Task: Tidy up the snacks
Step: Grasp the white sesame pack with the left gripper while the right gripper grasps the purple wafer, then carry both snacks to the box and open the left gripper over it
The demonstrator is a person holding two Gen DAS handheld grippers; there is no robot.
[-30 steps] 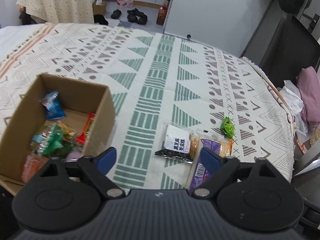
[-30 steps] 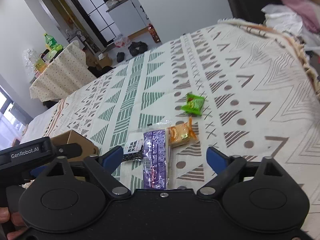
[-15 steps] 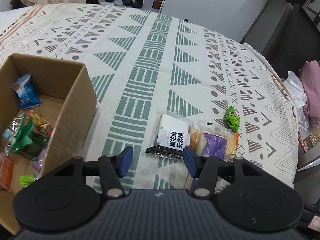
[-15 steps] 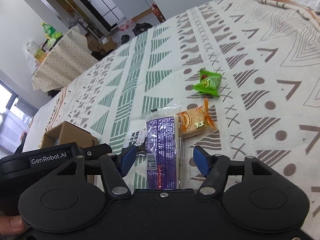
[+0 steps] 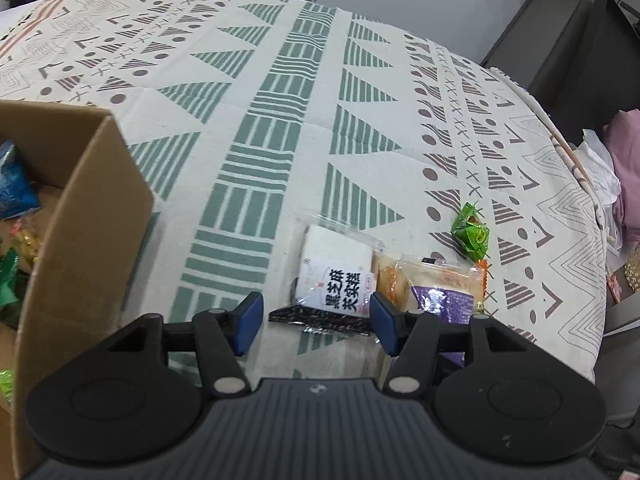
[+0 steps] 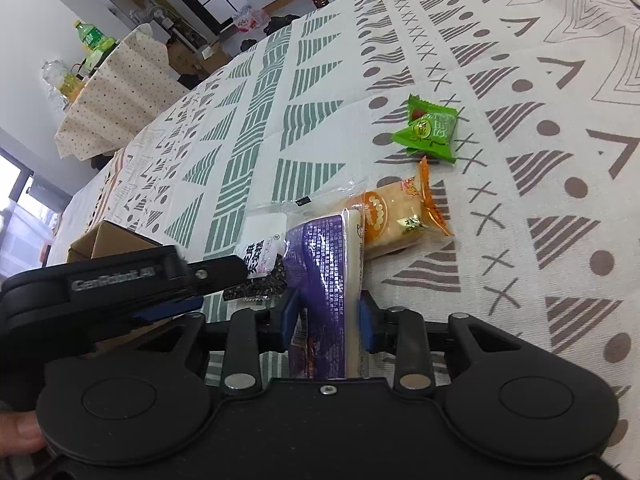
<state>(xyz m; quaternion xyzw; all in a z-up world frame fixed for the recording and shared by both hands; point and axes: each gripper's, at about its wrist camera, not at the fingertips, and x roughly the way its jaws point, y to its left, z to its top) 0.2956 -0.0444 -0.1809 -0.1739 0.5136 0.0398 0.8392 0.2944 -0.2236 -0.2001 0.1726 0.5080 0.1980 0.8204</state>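
My right gripper (image 6: pixel 327 316) has its blue pads pressed against both sides of the purple packet (image 6: pixel 320 280), so I read it as clamped on that snack, gripped near its close end while the far end leans over the orange-wrapped cake (image 6: pixel 394 216). My left gripper (image 5: pixel 316 318) is spread fairly wide and holds nothing, with its pads either side of the near edge of the white-and-black packet (image 5: pixel 336 276). The cardboard box (image 5: pixel 92 216), already holding several snacks, sits just to the left on the patterned cloth (image 5: pixel 280 120). The main risk I see is the purple wrapper: it looks slick and soft, and a pinch this close to one end could let it droop, slide out, or drag the orange cake along when I lift. The two tools are also very close together, so lifting one could knock the other or nudge the white packet off its line. The green candy (image 6: pixel 428 130) lies apart from the pile, nearer the table's far side, and a careless sweep could push it further. For writing, the left tool's housing reads "GenRobot.AI" in the right view, and the white packet carries bold black Chinese characters, probably a black sesame sweet, though I can't read them surely.
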